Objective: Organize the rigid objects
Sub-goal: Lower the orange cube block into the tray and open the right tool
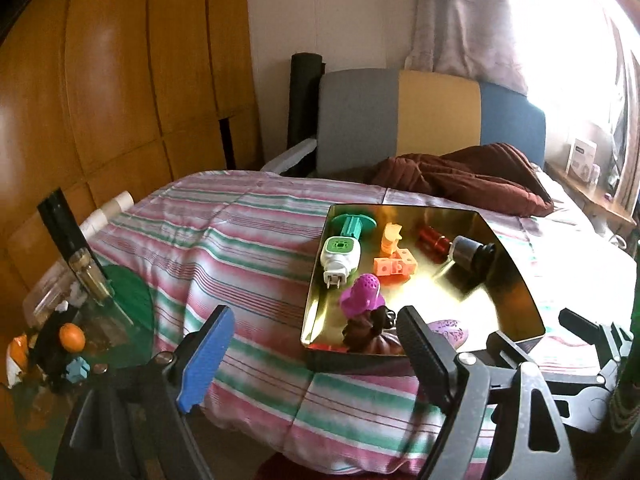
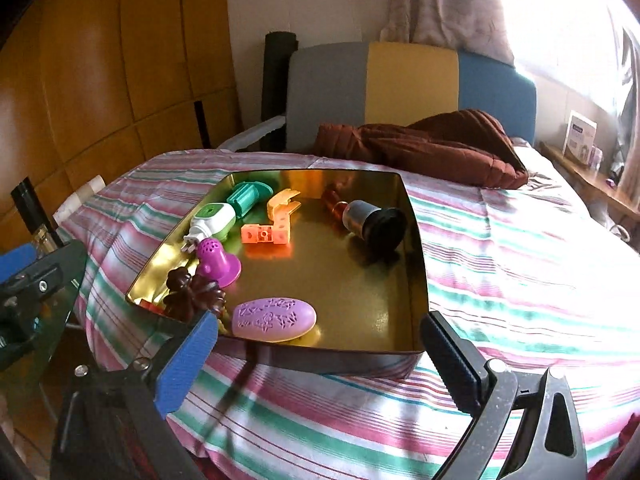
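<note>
One gold tray (image 2: 416, 280) sat on one striped bed (image 2: 500, 248), and it held eight loose pieces. These were one white-and-green plug-in device (image 2: 212, 222), one teal spool (image 2: 250, 196), one orange block piece (image 2: 272, 228), one red cylinder (image 2: 334, 202), one grey-and-black motor-like cylinder (image 2: 372, 216), one magenta perforated cap (image 2: 216, 262), one dark brown figure (image 2: 194, 296) and one lilac oval case (image 2: 274, 318). Also counted were two tools, the left tool (image 1: 316, 344) and the right tool (image 2: 320, 356), and one brown quilt (image 2: 424, 144) on the bed.
</note>
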`<control>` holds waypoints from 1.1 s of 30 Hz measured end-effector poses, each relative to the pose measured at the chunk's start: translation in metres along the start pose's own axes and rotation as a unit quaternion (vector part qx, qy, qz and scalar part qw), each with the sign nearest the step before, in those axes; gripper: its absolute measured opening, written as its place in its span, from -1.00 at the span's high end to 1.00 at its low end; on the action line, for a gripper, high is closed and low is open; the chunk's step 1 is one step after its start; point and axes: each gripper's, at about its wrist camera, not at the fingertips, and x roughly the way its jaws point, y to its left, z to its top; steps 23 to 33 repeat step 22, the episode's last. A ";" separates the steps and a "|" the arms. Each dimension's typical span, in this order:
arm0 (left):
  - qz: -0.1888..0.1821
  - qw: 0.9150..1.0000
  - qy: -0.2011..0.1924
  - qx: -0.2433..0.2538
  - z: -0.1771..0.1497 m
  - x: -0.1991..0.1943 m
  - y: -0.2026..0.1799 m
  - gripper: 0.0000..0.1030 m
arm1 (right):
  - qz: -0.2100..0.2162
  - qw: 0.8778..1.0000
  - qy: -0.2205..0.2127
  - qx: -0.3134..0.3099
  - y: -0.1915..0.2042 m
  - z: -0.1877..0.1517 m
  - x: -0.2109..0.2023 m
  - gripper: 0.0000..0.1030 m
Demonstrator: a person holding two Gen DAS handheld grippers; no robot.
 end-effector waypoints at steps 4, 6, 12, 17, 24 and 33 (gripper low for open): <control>-0.008 1.000 0.004 -0.002 -0.001 -0.003 -0.001 -0.64 | 0.002 1.000 -0.003 0.003 0.001 -0.001 -0.003 -0.98; -0.016 1.000 0.008 -0.002 -0.001 -0.002 -0.002 -0.64 | 0.000 1.000 -0.006 0.003 0.001 0.000 -0.005 -0.98; -0.024 1.000 0.010 -0.005 -0.001 -0.004 -0.002 -0.64 | -0.007 1.000 -0.017 0.000 0.002 0.004 -0.011 -0.98; -0.022 1.000 0.001 -0.010 -0.001 -0.007 0.002 -0.64 | -0.007 1.000 -0.021 -0.005 0.006 0.006 -0.012 -0.98; -0.021 1.000 -0.003 -0.017 0.000 -0.007 0.006 -0.60 | -0.008 1.000 -0.021 -0.015 0.012 0.006 -0.012 -0.98; -0.021 1.000 -0.003 -0.017 0.000 -0.007 0.006 -0.60 | -0.008 1.000 -0.021 -0.015 0.012 0.006 -0.012 -0.98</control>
